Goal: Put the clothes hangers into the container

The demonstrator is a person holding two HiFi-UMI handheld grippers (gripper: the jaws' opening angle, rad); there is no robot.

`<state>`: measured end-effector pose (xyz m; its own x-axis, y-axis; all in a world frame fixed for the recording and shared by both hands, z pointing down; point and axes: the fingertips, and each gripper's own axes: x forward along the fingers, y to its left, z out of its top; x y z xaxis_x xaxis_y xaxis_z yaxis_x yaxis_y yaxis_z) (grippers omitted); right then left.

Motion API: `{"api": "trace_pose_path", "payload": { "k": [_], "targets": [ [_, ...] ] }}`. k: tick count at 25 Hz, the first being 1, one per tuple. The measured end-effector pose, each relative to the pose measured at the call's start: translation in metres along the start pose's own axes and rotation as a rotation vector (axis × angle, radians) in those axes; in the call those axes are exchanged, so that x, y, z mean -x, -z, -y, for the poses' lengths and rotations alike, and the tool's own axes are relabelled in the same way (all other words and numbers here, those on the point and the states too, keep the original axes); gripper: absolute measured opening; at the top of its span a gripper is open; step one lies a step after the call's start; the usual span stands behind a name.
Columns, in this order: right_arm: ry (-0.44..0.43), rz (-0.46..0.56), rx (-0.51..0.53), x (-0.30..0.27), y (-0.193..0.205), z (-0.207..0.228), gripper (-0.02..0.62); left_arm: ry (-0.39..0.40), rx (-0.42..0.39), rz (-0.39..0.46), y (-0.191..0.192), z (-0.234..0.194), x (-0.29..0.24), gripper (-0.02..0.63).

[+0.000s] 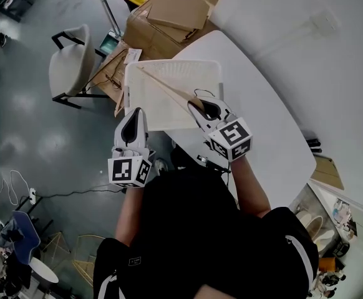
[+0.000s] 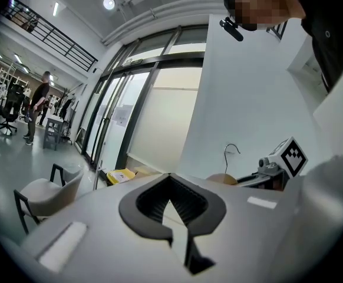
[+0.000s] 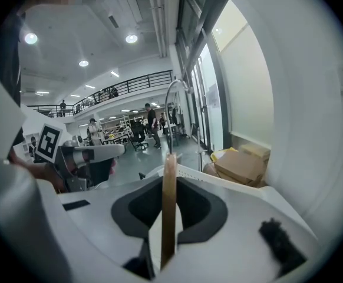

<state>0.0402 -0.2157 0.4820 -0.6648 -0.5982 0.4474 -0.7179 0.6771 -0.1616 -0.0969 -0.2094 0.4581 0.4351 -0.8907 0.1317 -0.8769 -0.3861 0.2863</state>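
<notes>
Though perhaps above container (image 1: 175,63), hanger (image 1: 169,90) in right gripper (image 1: 201,107).

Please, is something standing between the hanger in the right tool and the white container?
Nothing visible is in the way. The wooden hanger in the right tool reaches over the open white container. The left tool is at its near left corner, off that path.

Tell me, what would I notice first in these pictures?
A long wooden hanger sticks out of the right hand-held gripper and reaches over a white basket at the end of the white table. The left hand-held gripper beside it holds nothing.
</notes>
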Motion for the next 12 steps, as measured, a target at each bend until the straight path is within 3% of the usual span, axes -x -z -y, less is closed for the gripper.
{"api": "trace_pose_path", "payload": {
  "k": [12],
  "targets": [
    [-0.017,-0.131,0.028,-0.029,0.014,0.001,0.063,-0.014,0.006,-0.009,0.004,-0.004,0.001,0.003]
  ]
}}
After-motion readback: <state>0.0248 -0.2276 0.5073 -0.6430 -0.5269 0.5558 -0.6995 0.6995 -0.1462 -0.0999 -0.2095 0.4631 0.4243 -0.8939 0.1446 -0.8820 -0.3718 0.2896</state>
